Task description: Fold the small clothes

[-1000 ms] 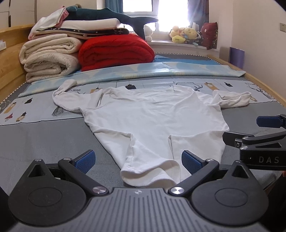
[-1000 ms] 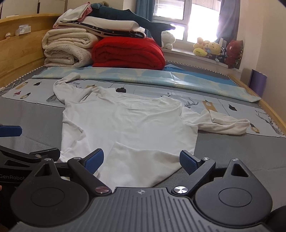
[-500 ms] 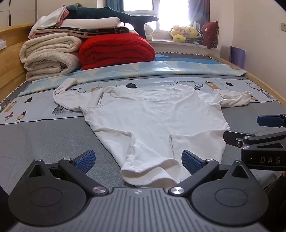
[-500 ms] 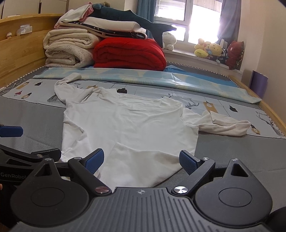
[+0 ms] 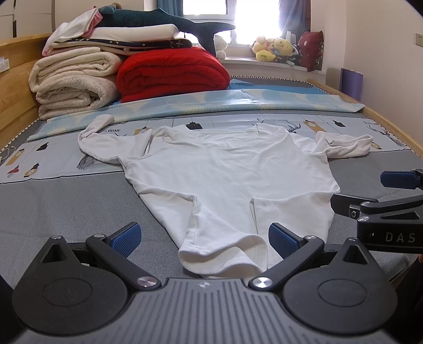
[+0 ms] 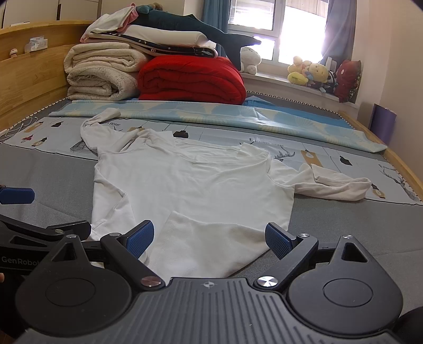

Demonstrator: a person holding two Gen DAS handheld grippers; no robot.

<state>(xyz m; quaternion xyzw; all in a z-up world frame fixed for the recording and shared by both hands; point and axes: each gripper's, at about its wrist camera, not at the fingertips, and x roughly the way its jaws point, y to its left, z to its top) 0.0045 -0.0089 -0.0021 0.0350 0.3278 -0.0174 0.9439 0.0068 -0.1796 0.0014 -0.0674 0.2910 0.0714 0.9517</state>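
So the bed (image 5: 53, 201) takes up pretty much everything, grey cover with a printed sheet further back. Stacked at the far end are the blankets (image 5: 74, 82), a red quilt (image 5: 171, 71) beside them, and a plush shark (image 5: 164, 22) on top. The white bodysuit (image 5: 230, 174) lies spread flat mid-bed, sleeves out to both sides, legs pointing at the cameras. Left tongs (image 5: 203, 239) are spread wide around the near leg cuff, maybe touching it, hard to tell from this angle. Right tongs (image 6: 208, 238) are spread wide too, over the other leg.
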